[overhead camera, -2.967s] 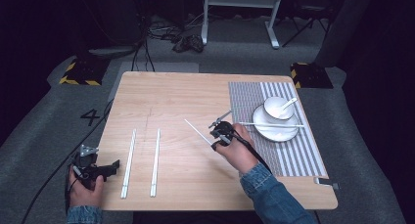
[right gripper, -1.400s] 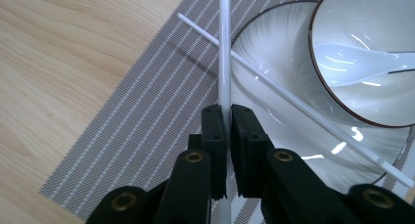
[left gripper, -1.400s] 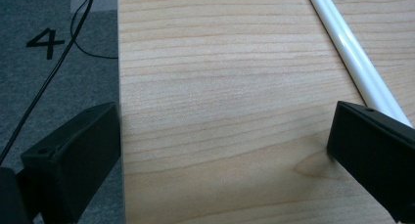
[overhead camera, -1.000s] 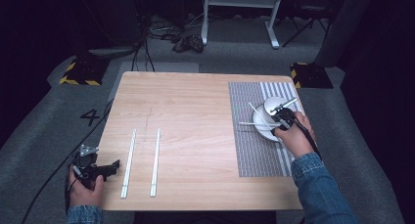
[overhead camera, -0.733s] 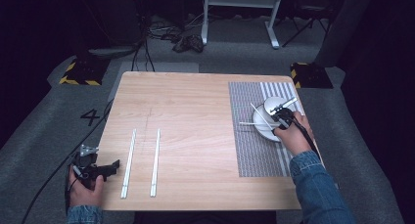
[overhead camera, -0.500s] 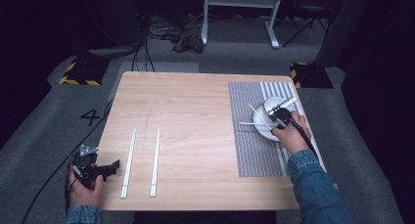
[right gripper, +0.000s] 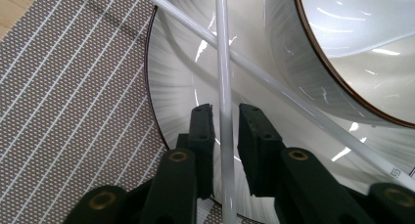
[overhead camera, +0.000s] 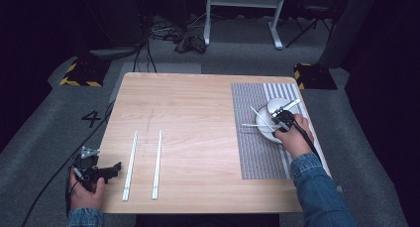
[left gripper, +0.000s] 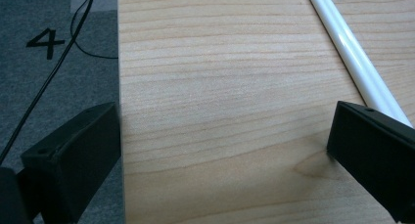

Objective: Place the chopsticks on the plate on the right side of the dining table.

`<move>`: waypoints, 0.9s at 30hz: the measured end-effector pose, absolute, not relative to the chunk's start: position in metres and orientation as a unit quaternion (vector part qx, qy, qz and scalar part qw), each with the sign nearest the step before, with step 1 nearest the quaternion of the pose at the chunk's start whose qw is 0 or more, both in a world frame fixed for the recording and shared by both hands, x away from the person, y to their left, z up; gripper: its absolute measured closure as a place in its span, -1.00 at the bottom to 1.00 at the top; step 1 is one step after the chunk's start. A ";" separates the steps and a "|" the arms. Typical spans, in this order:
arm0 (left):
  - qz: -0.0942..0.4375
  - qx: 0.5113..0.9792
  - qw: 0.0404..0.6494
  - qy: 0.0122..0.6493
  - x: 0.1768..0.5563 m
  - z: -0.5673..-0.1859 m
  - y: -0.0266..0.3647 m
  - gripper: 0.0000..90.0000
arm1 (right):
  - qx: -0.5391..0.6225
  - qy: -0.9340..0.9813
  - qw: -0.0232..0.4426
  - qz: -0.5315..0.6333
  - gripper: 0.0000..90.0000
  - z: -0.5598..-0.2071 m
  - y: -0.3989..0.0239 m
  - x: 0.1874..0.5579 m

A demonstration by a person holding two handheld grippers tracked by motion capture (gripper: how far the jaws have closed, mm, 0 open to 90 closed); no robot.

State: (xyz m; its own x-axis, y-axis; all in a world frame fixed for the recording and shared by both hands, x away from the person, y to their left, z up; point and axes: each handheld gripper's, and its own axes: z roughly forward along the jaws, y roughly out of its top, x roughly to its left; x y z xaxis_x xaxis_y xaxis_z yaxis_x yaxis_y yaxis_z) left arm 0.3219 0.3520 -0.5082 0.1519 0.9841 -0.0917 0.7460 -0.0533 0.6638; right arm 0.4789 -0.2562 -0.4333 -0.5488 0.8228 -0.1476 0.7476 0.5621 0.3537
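The high view looks forward and down on the whole table (overhead camera: 198,138). Both gripper views sit close: left's at 7 o'clock, right's over the plate (right gripper: 195,87) at 3 o'clock.

The left hand (overhead camera: 85,191), in a blue denim sleeve (overhead camera: 84,217), rests off the table's near left corner and holds the black two-jaw left gripper (overhead camera: 112,169) level, jaws spread wide, pointing right. The right hand (overhead camera: 294,139), also sleeved in blue denim, reaches far right; the black right gripper (right gripper: 224,131) has its jaws nearly together around a thin white rod (right gripper: 222,77).
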 end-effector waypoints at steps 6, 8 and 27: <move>0.200 0.698 0.298 0.620 0.322 -0.508 0.352 -1.00 | 0.462 0.860 0.159 0.150 0.48 -0.431 -0.263 0.472; 0.200 0.698 0.298 0.620 0.322 -0.508 0.352 -1.00 | 0.466 0.855 0.162 0.157 0.43 -0.429 -0.267 0.468; 0.200 0.697 0.298 0.621 0.322 -0.508 0.352 -1.00 | 0.520 0.804 0.192 0.216 0.10 -0.444 -0.310 0.410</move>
State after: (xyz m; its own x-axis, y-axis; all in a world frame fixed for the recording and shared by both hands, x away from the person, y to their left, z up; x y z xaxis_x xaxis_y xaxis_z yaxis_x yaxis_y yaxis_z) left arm 0.3217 0.3517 -0.5082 0.1497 0.9845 -0.0911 0.7456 -0.0520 0.6643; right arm 0.4100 -0.3098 -0.4444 -0.3859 0.9187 -0.0845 0.7527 0.3665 0.5469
